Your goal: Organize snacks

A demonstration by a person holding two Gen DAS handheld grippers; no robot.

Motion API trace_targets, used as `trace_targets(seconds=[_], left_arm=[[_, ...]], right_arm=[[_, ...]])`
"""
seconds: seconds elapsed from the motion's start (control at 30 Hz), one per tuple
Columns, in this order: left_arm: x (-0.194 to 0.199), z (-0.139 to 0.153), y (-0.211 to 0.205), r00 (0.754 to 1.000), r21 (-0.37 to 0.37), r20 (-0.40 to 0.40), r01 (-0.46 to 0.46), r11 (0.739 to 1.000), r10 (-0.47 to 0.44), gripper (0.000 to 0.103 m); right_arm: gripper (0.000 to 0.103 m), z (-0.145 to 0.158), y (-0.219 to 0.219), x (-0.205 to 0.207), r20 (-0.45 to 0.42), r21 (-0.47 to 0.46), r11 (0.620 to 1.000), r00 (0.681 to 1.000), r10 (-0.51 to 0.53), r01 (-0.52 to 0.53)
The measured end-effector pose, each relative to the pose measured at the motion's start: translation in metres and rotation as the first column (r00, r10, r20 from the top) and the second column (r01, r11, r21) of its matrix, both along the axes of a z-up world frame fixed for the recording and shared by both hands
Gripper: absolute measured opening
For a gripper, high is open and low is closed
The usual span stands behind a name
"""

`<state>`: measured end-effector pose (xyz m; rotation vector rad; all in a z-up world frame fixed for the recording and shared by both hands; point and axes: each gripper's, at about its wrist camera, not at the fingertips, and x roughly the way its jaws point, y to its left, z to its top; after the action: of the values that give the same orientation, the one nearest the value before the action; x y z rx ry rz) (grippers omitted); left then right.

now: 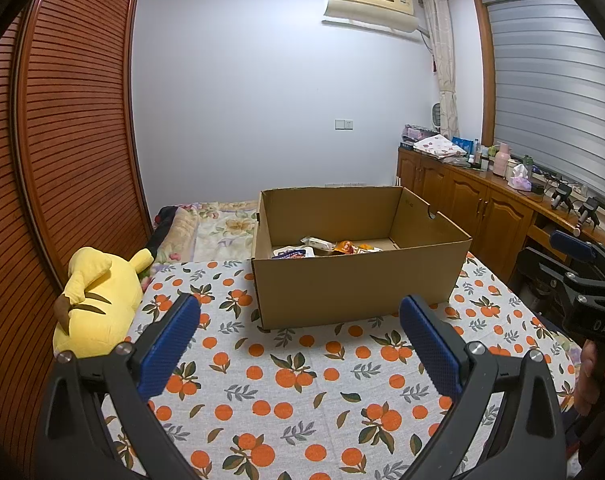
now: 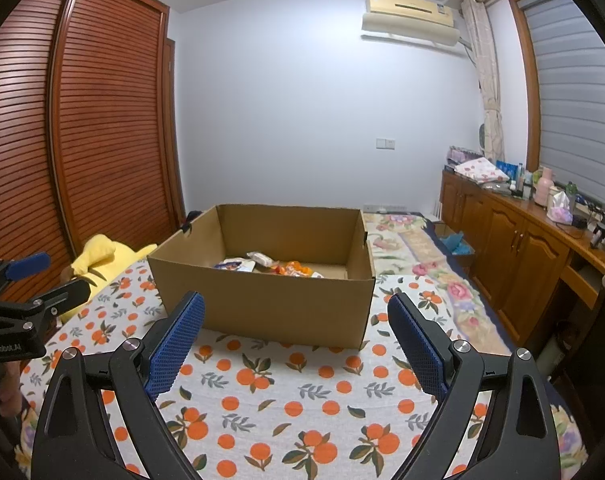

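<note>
An open cardboard box (image 1: 358, 284) (image 2: 286, 304) stands on an orange-patterned cloth (image 1: 302, 392) (image 2: 294, 400). Several snack packets (image 1: 322, 248) (image 2: 270, 265) lie on its floor, mostly hidden by the near wall. My left gripper (image 1: 300, 320) hovers open in front of the box with nothing between its blue pads. My right gripper (image 2: 296, 316) is open and empty too, just short of the box's near wall. The right gripper's body (image 1: 586, 276) shows at the right edge of the left wrist view, and the left one's body (image 2: 18, 300) at the left edge of the right wrist view.
A yellow plush toy (image 1: 102, 300) (image 2: 98, 260) lies at the cloth's left edge beside a slatted wooden wardrobe (image 1: 62, 140). A floral quilt (image 2: 414, 248) stretches behind the box. A wooden cabinet (image 2: 522, 248) with bottles and clutter runs along the right wall. A hand (image 1: 590, 376) holds the right gripper.
</note>
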<state>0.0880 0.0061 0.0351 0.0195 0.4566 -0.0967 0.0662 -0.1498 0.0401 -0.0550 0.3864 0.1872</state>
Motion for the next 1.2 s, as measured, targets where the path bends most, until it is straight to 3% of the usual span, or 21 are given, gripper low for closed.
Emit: trace_targets(seconds=[1.2], left_arm=[[-0.0007, -0.0033, 0.0032, 1.0, -0.002, 0.002, -0.009, 1.0, 0.009, 0.101]], right_arm=[[0.095, -0.0017, -0.0015, -0.0009, -0.001, 0.003, 1.0, 1.0, -0.001, 0.001]])
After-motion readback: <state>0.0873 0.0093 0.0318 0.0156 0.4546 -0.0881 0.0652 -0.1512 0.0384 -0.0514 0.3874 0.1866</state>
